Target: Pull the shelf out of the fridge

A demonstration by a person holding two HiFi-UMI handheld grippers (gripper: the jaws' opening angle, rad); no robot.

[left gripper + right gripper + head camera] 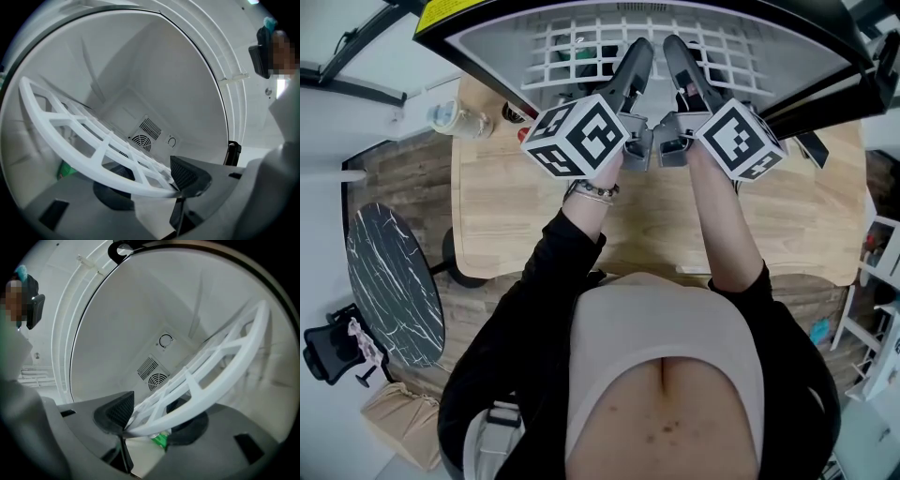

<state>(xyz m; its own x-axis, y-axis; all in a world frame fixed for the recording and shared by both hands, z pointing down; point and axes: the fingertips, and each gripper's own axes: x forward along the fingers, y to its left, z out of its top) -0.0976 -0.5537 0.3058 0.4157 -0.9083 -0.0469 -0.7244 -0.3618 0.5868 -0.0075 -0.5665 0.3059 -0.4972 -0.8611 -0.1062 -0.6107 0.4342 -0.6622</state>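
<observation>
As the left gripper [150, 187] and right gripper [154, 420] straddle the shelf [84, 150], jaws wide, a green thing [161, 440] peeks out beneath, too hidden to identify.

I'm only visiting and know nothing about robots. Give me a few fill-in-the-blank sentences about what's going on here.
The left gripper and the right gripper both reach into an open ____. The white grid shelf passes ____ each gripper's open jaws. That appliance stands on a ____ table.
Missing words: fridge; between; wooden.
</observation>
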